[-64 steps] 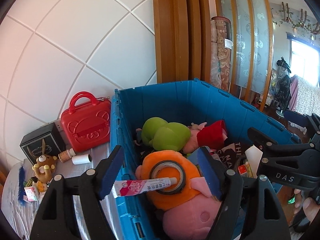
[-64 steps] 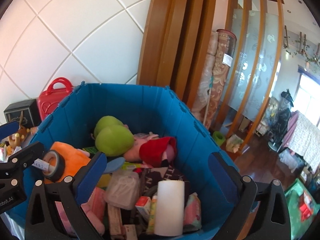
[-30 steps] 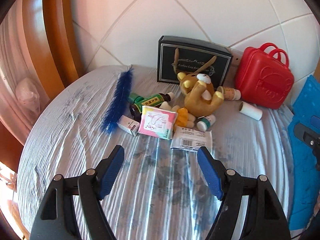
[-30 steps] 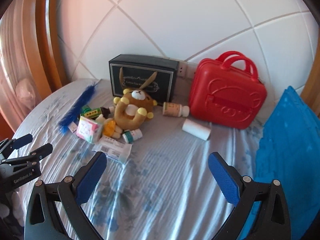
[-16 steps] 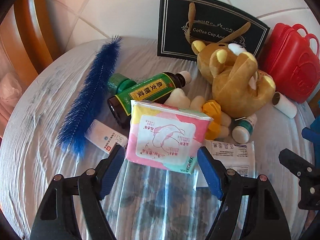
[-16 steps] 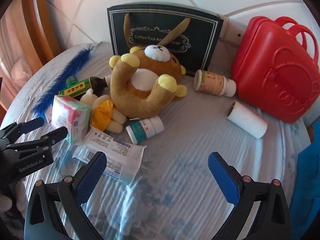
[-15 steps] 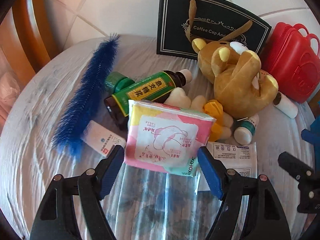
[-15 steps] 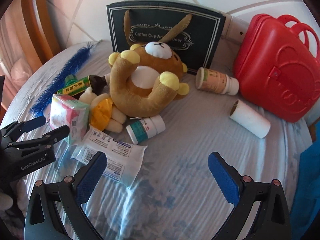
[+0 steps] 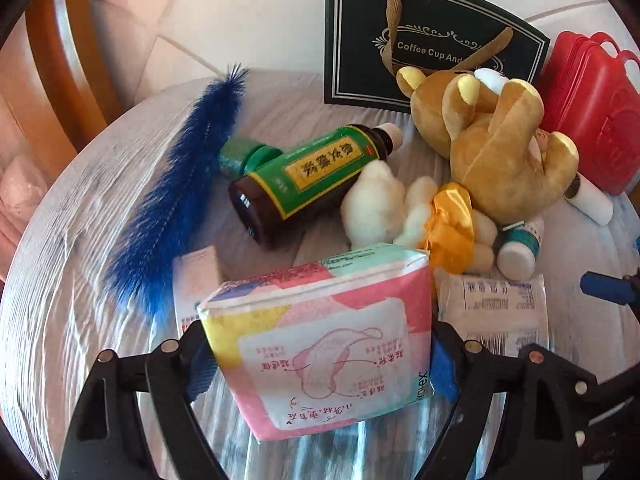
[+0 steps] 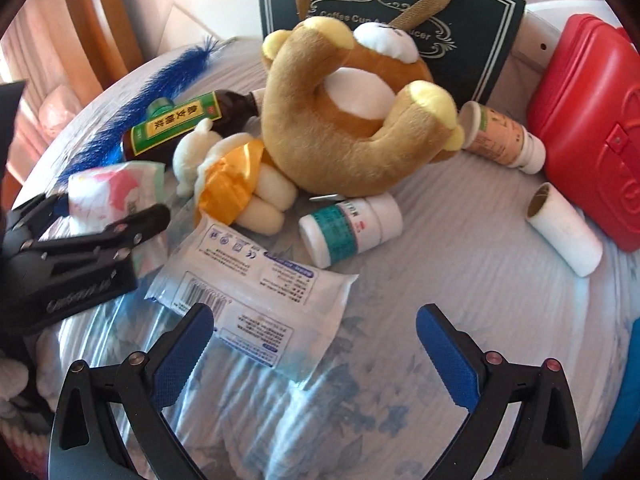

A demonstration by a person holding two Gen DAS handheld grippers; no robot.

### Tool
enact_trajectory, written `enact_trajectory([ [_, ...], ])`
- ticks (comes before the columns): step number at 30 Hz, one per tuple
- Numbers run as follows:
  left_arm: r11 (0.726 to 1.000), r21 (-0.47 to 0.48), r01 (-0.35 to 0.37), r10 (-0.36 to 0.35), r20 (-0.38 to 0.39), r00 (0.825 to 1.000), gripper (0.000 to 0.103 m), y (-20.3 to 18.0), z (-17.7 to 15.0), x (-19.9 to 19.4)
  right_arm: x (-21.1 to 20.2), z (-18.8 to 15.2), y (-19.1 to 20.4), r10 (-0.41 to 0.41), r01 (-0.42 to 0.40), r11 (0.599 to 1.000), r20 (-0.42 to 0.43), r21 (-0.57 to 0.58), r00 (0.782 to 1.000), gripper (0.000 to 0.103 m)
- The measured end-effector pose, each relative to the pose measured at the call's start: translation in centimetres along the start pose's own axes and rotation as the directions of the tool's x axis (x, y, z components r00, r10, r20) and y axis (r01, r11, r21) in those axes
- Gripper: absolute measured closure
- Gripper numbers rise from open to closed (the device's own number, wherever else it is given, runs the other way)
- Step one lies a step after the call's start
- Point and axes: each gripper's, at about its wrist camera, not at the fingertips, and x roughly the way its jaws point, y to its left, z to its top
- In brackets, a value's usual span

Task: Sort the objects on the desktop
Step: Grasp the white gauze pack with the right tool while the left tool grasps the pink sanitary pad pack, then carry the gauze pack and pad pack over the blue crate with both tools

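Observation:
My left gripper (image 9: 320,364) has its blue pads against both sides of a pink, yellow and mint soft pack (image 9: 320,340) on the round table; it also shows in the right wrist view (image 10: 116,188). My right gripper (image 10: 316,344) is open and empty above a white printed sachet (image 10: 256,292). Ahead lie a white bottle with a teal label (image 10: 348,228), a brown plush bear (image 10: 352,136), a small white and orange plush (image 10: 236,184) and a green-labelled brown bottle (image 9: 312,176).
A blue feather duster (image 9: 180,196) lies at the left. A black gift box (image 9: 424,40) stands at the back, a red toy case (image 10: 588,136) at the right. A cardboard roll (image 10: 564,228) and a peach-labelled bottle (image 10: 500,140) lie near it. The blue crate's edge (image 10: 632,380) shows far right.
Both grippers swung from the blue crate to the table. My left gripper moved in and closed around the soft pack. My right gripper moved closer to the sachet.

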Motion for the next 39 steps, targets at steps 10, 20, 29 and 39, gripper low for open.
enact_trajectory([
  [10, 0.999, -0.027, -0.046, 0.045, -0.017, 0.999, 0.019, 2.1, -2.9, -1.1, 2.2, 0.1, 3.4, 0.025, -0.029, 0.986, -0.026, -0.163, 0.999, 0.0],
  [20, 0.998, -0.052, -0.03, 0.029, -0.012, 1.0, 0.02, 1.8, -2.4, -0.3, 3.9, 0.9, 3.1, 0.019, -0.015, 0.979, 0.018, -0.202, 1.0, 0.006],
  [29, 0.999, -0.043, -0.034, 0.034, 0.007, 0.999, 0.02, 1.0, -2.5, -2.4, 1.8, 1.0, 2.1, 0.069, -0.068, 0.99, 0.002, -0.121, 0.998, 0.048],
  [39, 0.999, -0.024, -0.021, 0.024, 0.103, 0.994, 0.02, -0.4, -1.9, -9.2, -6.3, -0.5, 1.2, 0.067, -0.062, 0.997, 0.099, -0.05, 0.993, 0.049],
])
